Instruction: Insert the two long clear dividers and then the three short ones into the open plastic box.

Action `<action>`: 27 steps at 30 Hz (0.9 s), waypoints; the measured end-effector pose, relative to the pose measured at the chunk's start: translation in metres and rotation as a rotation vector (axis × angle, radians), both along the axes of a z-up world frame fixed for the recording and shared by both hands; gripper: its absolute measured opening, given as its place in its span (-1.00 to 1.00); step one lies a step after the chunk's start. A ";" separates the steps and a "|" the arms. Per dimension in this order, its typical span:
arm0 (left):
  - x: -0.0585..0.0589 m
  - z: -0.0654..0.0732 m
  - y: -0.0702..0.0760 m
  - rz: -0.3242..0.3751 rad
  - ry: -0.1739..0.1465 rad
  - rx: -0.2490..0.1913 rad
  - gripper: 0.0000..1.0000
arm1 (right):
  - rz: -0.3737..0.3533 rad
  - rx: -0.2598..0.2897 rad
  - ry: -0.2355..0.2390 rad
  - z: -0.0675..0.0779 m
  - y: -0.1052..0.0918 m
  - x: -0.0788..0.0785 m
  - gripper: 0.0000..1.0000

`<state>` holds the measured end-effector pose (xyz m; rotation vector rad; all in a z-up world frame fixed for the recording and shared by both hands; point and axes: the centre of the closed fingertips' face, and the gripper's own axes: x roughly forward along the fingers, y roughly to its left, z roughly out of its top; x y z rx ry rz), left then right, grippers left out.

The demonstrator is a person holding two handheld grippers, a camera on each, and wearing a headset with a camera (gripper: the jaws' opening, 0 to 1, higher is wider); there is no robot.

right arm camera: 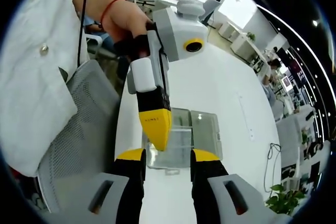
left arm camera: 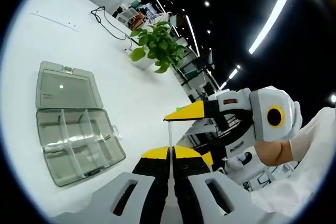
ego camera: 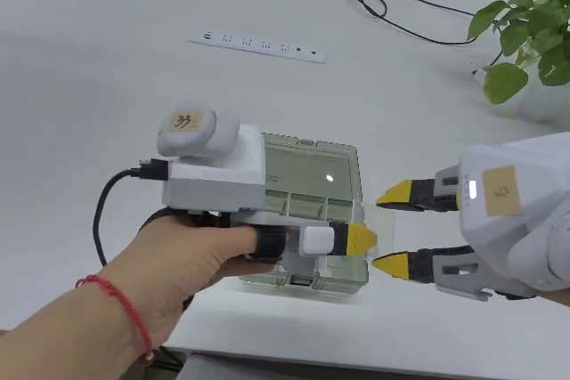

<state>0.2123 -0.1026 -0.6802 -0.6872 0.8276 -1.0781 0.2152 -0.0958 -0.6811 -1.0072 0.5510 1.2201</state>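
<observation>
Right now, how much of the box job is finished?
Done: some clear dividers already stand in the open box, splitting it into compartments; I cannot count them surely. In hand: the left gripper is shut on one more clear divider, the right gripper open beside it. Left: that piece must go in, maybe others too.

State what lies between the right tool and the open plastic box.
In the right gripper view, the left tool, shut on a clear divider, lies between the right tool and the open plastic box.
</observation>
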 end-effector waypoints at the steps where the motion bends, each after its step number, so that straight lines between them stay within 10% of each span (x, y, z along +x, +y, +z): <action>1: 0.000 0.001 0.000 0.000 -0.009 0.001 -1.00 | -0.001 0.001 0.004 0.000 0.000 0.000 -0.31; 12: -0.001 0.000 0.001 -0.048 -0.121 0.044 -1.00 | -0.030 0.087 0.064 0.015 -0.001 0.004 -0.33; 21: -0.015 0.004 0.001 -0.223 -0.402 0.071 -1.00 | -0.020 0.252 0.315 0.036 0.001 -0.008 -0.45; 27: -0.024 0.008 0.002 -0.302 -0.540 0.078 -1.00 | 0.021 0.263 0.437 0.040 -0.002 -0.015 -0.62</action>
